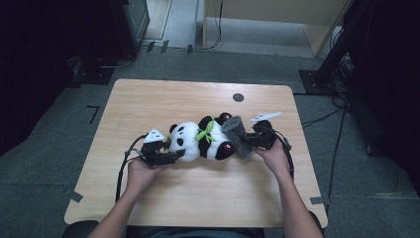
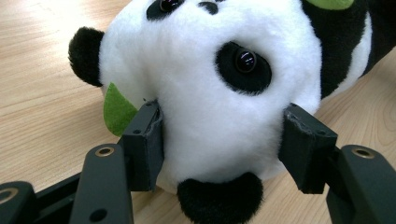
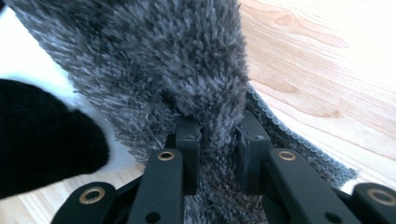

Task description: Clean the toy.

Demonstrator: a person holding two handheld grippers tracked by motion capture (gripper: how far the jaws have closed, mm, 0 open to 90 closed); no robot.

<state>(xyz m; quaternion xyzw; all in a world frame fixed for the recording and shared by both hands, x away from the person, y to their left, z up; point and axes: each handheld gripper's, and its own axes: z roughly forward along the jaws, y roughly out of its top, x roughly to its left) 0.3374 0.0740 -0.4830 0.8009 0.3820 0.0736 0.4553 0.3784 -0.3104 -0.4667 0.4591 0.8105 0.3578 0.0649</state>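
Observation:
A black-and-white panda plush (image 1: 200,141) with a green scarf (image 1: 205,133) lies on its side on the wooden table (image 1: 198,193), head toward the left. My left gripper (image 1: 176,154) is shut on its head; in the left gripper view both pads press into the white fur of the panda (image 2: 219,93) on either side of the left gripper (image 2: 226,126). A grey fuzzy cloth (image 1: 237,134) drapes over the panda's feet. My right gripper (image 1: 250,141) pinches a fold of that cloth (image 3: 163,56) between the jaws of the right gripper (image 3: 218,135). A black paw (image 3: 42,135) lies beside the cloth.
A small black round mark (image 1: 238,97) sits near the table's far edge. Bare tabletop stretches in front of and behind the plush. Cables trail from both grippers over the table. Dark stands (image 1: 341,44) and wooden furniture (image 1: 277,15) surround the table on the grey floor.

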